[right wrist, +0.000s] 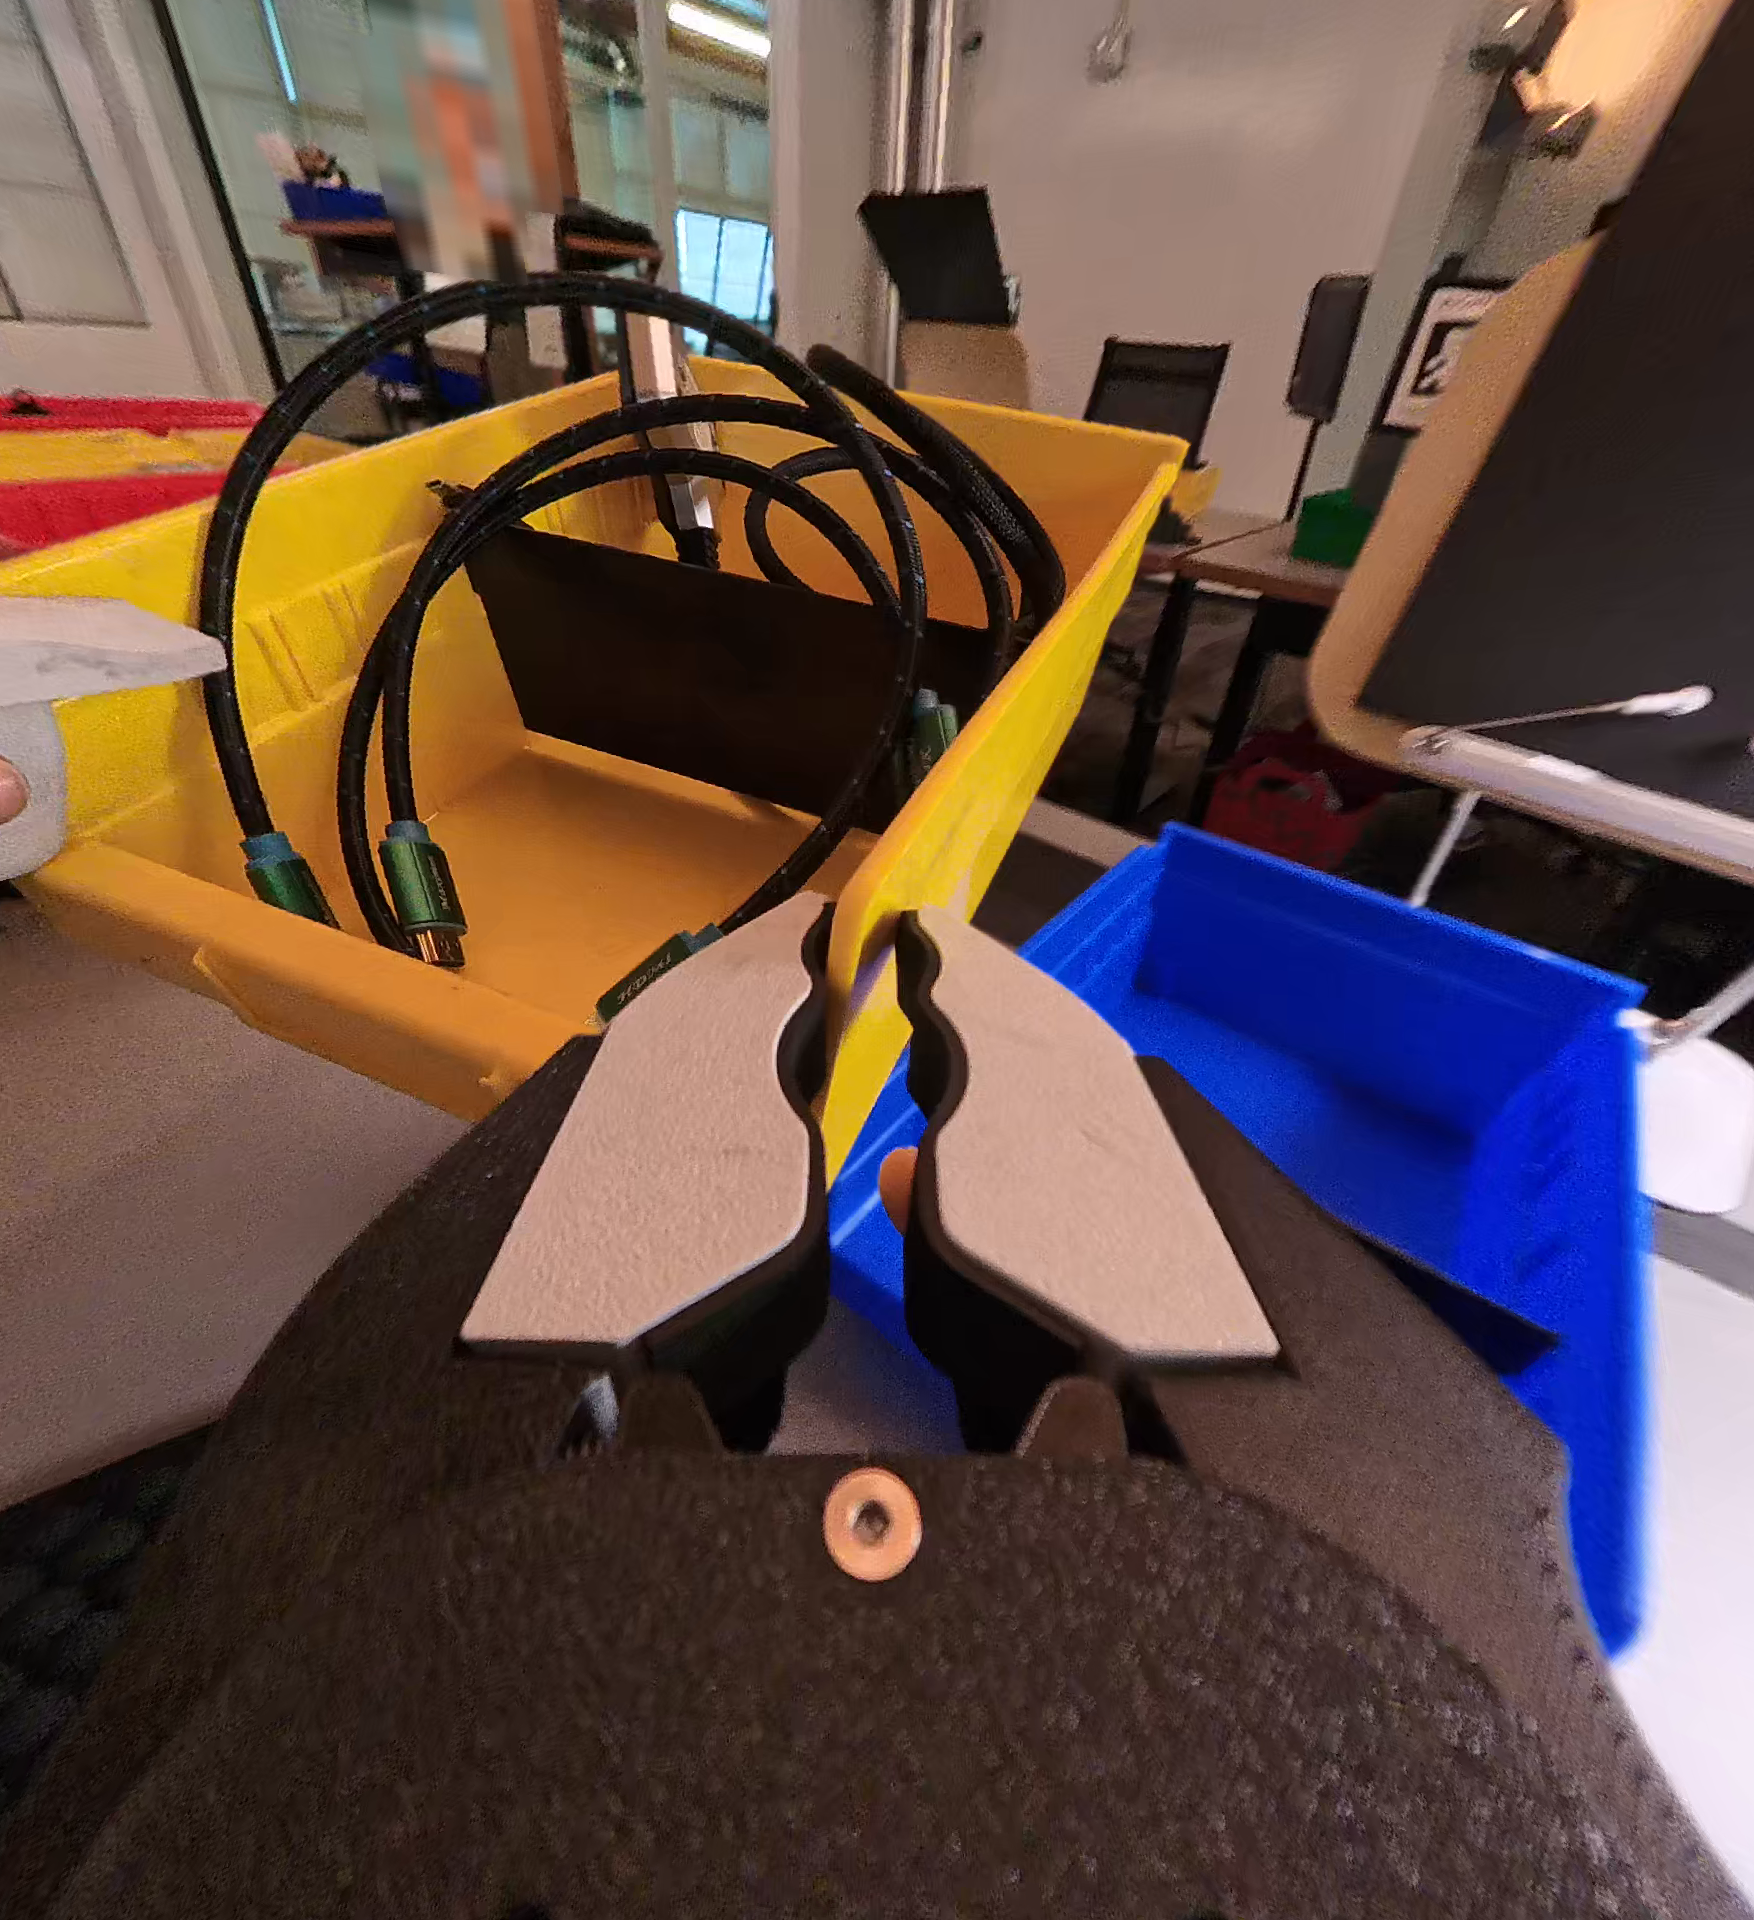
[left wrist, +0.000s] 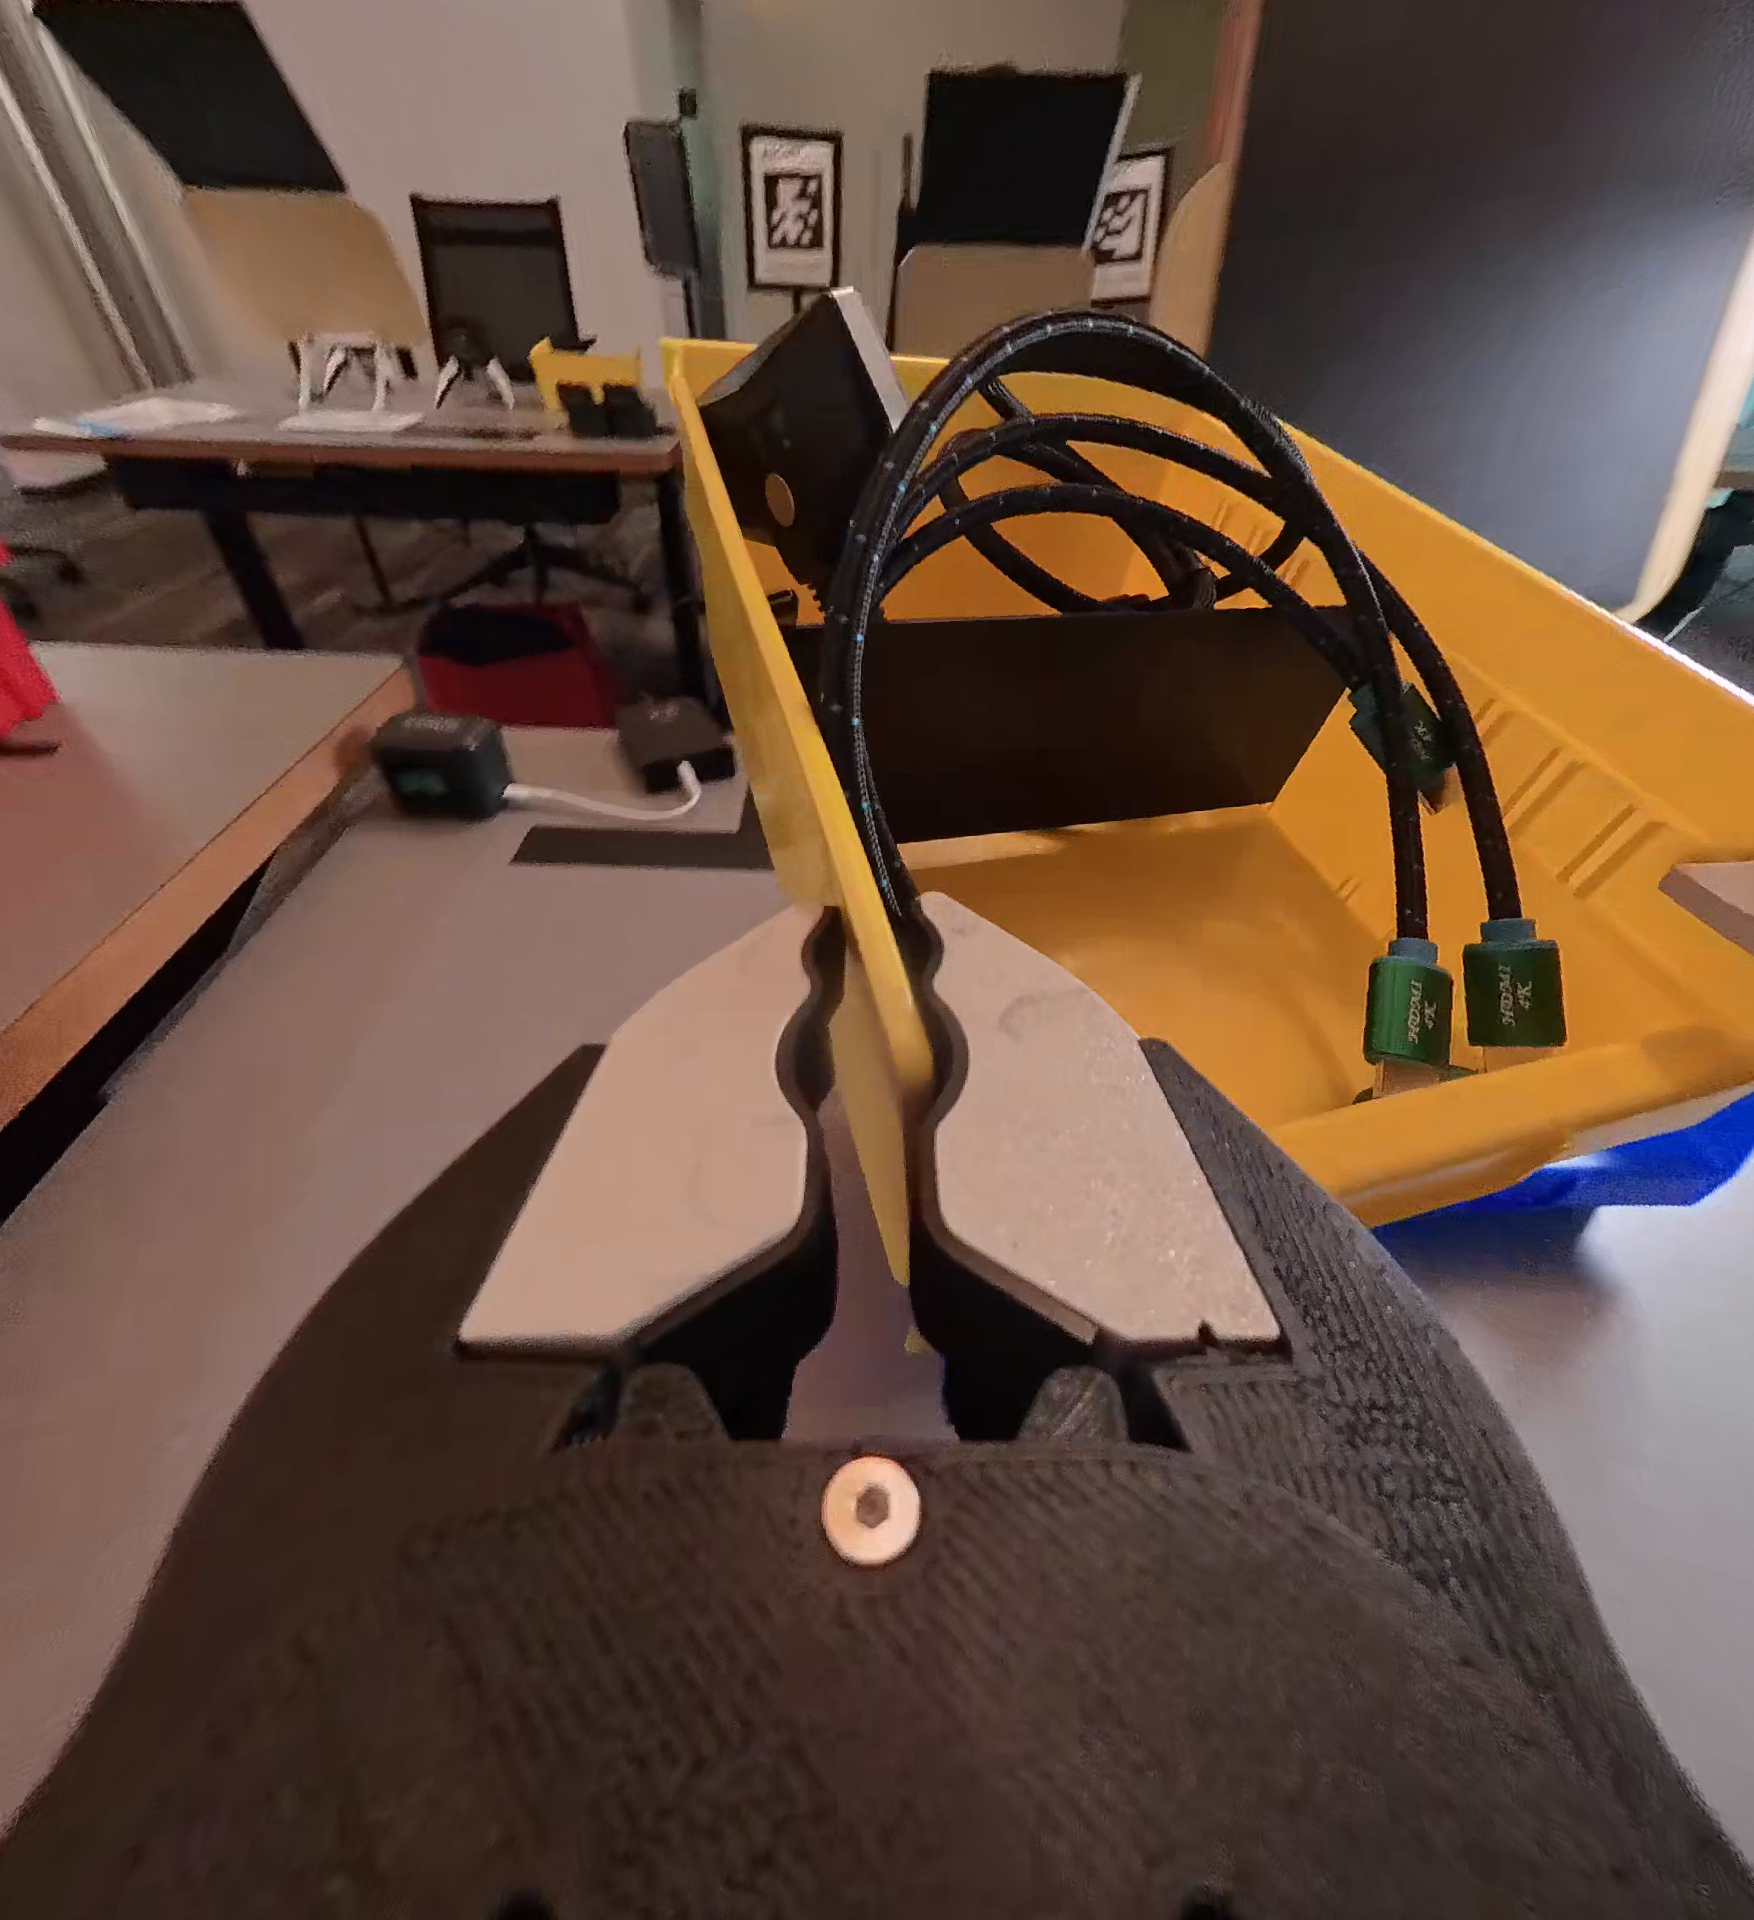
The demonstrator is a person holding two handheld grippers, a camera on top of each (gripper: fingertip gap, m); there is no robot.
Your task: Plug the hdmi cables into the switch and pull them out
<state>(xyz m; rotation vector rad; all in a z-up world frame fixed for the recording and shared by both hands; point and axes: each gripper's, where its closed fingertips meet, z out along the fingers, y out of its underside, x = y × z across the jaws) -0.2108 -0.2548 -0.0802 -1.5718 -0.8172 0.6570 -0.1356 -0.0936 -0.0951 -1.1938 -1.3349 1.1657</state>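
A yellow bin holds several black braided HDMI cables with green plugs. The black switch leans at the bin's far end, behind a black divider. My left gripper is shut on the bin's left wall, and one cable runs down to its right fingertip. My right gripper is shut on the bin's right wall. The cables, the plugs and the switch also show in the right wrist view. Each gripper shows at the edge of the other's view.
A blue bin sits right under and beside the yellow bin's right side. Red bins stand to the far left. A dark board on a stand is close on the right. A power block lies on the grey table.
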